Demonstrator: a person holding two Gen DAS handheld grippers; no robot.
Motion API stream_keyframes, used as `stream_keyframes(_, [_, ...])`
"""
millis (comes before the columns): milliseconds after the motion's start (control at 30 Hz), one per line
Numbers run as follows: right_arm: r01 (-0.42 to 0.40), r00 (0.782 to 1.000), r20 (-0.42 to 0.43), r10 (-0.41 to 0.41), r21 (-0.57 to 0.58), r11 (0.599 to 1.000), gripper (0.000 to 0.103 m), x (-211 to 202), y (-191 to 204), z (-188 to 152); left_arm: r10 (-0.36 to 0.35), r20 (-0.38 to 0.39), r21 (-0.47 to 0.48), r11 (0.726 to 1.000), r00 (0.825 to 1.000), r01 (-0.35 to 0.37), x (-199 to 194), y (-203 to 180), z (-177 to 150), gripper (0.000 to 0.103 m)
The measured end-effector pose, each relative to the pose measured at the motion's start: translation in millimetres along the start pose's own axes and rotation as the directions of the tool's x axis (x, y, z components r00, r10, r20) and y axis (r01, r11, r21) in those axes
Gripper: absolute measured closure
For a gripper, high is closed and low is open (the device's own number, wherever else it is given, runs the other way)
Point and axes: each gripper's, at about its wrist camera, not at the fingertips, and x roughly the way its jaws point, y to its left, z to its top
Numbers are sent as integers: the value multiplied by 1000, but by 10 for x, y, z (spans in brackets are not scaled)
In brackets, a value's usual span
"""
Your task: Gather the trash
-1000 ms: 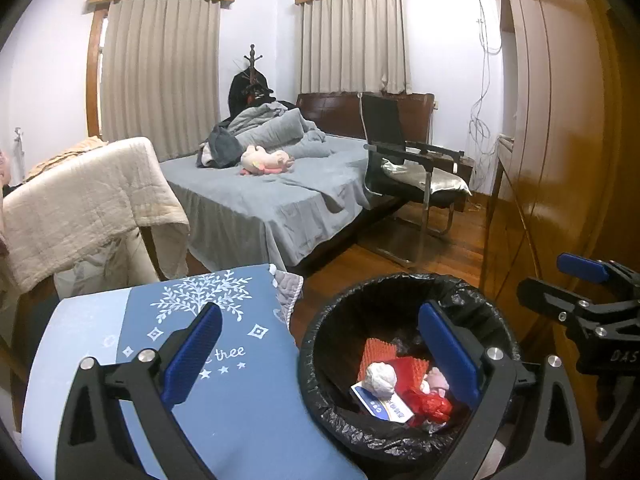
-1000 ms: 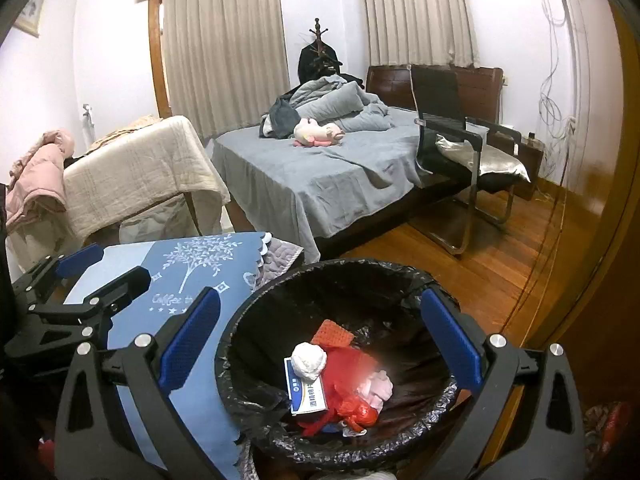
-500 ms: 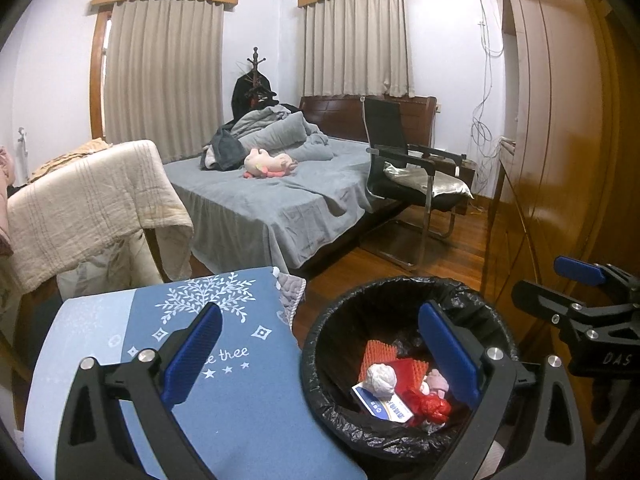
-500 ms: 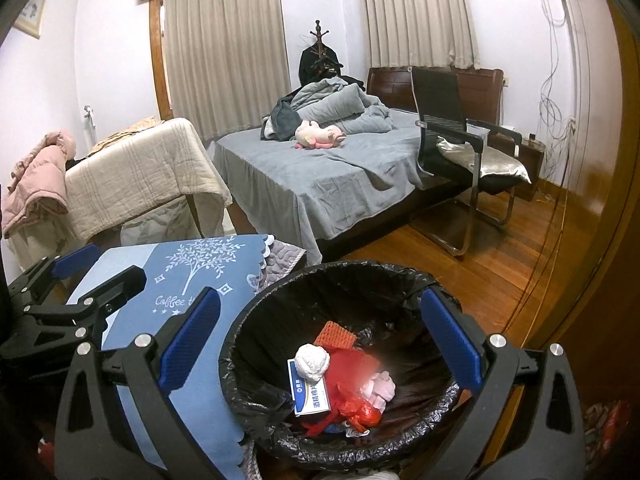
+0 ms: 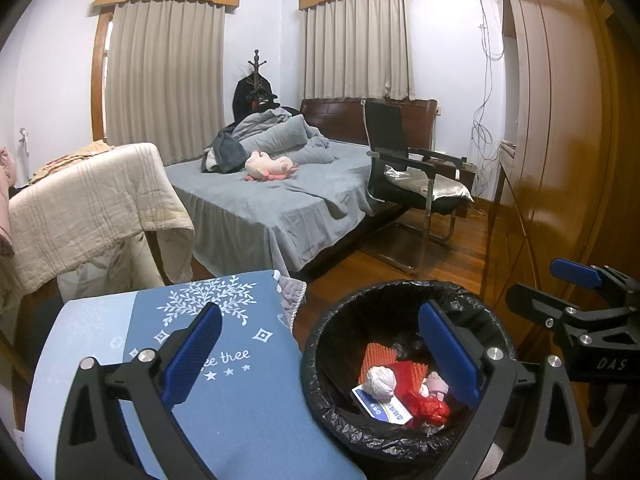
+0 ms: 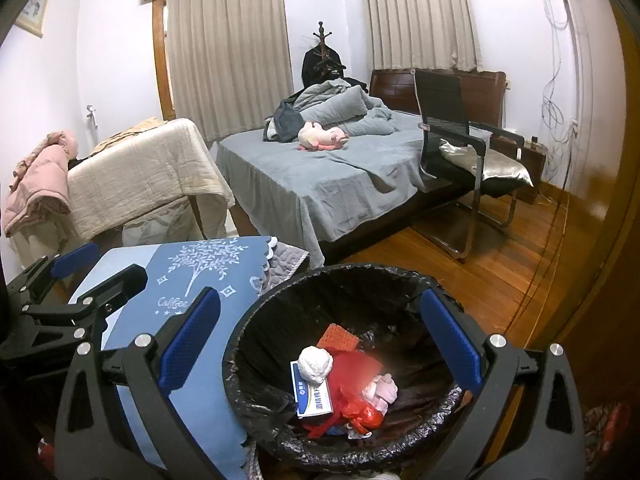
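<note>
Over the last second both cameras have drifted slightly, so the bin sits a little further right in each view; nothing in it has shifted. The bed (image 6: 340, 184) with its grey cover fills the far room, an office chair (image 6: 460, 148) beside it. Nearer, the bench (image 5: 224, 412) carries a blue tree-print cloth, and the black-lined trash bin (image 6: 256, 340) stands just beside it. Inside lie a red bag (image 6: 352, 376), an orange pad (image 6: 340, 338), a blue-and-white card (image 6: 314, 398) and a white paper wad (image 6: 316, 364). The left gripper (image 5: 320, 356) and right gripper (image 6: 320, 344) both hang released and empty, jaws spread wide above the bin.
</note>
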Motion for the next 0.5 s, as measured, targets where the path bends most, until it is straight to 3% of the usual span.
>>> stream_keyframes(500, [-2,1000,-1,2,-2,1000,5,4,40,20,3,0,-1,1000,1000,-3,-16,24,38,6])
